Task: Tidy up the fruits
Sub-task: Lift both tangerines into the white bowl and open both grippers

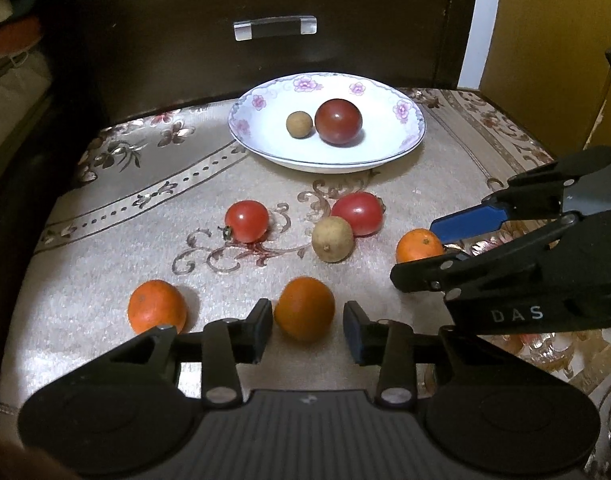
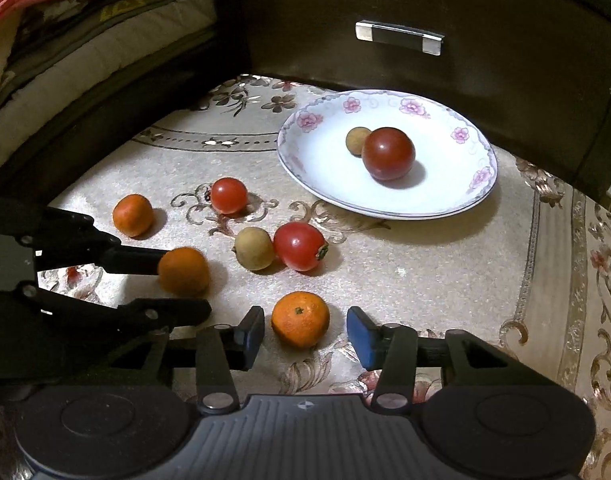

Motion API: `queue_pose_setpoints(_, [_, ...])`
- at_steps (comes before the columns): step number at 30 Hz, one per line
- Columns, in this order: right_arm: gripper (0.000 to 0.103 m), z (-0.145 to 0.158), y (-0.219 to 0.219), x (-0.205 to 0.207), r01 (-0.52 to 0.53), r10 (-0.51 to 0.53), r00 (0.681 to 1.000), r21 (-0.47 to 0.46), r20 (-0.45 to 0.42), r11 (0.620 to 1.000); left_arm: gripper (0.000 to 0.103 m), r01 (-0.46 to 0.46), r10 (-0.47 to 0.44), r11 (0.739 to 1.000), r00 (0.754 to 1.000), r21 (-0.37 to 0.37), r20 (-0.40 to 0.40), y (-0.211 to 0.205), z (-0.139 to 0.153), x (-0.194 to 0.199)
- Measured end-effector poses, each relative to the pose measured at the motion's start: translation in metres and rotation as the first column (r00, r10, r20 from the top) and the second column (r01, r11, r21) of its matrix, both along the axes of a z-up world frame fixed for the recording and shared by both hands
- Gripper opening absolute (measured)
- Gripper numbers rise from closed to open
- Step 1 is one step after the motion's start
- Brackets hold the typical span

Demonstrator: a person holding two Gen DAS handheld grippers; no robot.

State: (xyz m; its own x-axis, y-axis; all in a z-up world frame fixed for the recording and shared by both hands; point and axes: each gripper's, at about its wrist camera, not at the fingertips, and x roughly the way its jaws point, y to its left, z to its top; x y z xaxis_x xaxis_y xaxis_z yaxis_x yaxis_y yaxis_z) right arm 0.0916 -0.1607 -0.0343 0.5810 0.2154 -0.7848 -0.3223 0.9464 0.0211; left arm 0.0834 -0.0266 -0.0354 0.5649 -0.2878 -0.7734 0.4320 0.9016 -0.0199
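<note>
**Fruit half sorted: both claws lined up on an orange**

Fruit is split between the flowered plate (image 1: 401, 92) and the patterned table (image 1: 105, 240). On the plate, well ahead of both claws, a dark red tomato (image 1: 338, 121) sits touching a small brown longan (image 1: 299, 124). Loose on the cloth lie three oranges, two red tomatoes and a second longan (image 1: 332, 239).

Your left claw (image 1: 308, 330) stands apart around the near orange (image 1: 304, 308); its left finger looks to be touching or nearly touching the peel, while a gap shows on the right. Your right claw (image 2: 305, 334) is also apart, with another orange (image 2: 300, 319) between its fingers and clear of both.

What could go wrong, as I judge it:
- Close either claw off centre and the round fruit may squirt forward, rolling into the longan and tomato (image 1: 357, 214) ahead.
- Your claws are near each other; lifting both together toward the plate risks a knock.
- Set an orange down hard and the two pieces on the plate could roll to the shallow rim.
- Squeeze too firmly and soft peel bruises.

Hard to make out: the undersides of both oranges are hidden, so you cannot tell how deep the fingers reach. The third orange (image 1: 156, 306), left of your left claw, is partly cut off by its frame.
</note>
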Motion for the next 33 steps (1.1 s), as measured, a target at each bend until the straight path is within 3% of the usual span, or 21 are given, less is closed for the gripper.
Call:
queue_pose_setpoints(5, [0.042, 0.000, 0.000, -0.002, -0.002, 0.002, 1.000, -0.008, -0.003, 1.000, 0.045, 0.001, -0.001, 1.000, 1.000, -0.003, -0.003, 0.000, 0.000, 0.002])
queue_pose_setpoints(9, [0.028, 0.001, 0.000, -0.002, 0.012, -0.012, 1.000, -0.019, -0.005, 1.000, 0.043, -0.002, 0.002, 1.000, 1.000, -0.002, -0.012, 0.000, 0.001, 0.004])
queue_pose_setpoints(11, [0.028, 0.001, -0.002, -0.001, 0.018, -0.018, 1.000, -0.008, -0.008, 1.000, 0.038, -0.016, 0.016, 1.000, 1.000, -0.012, -0.019, 0.001, 0.001, 0.007])
queue_pose_setpoints(20, [0.027, 0.002, -0.003, 0.000, 0.025, -0.024, 0.999, 0.017, -0.023, 1.000, 0.038, -0.015, 0.014, 0.999, 0.999, -0.033, -0.033, -0.002, 0.004, 0.007])
queue_pose_setpoints(33, [0.027, 0.018, -0.010, 0.004, 0.063, -0.064, 0.998, 0.068, 0.017, 0.996, 0.037, -0.032, 0.033, 0.998, 0.999, -0.061, 0.024, -0.009, 0.028, 0.019])
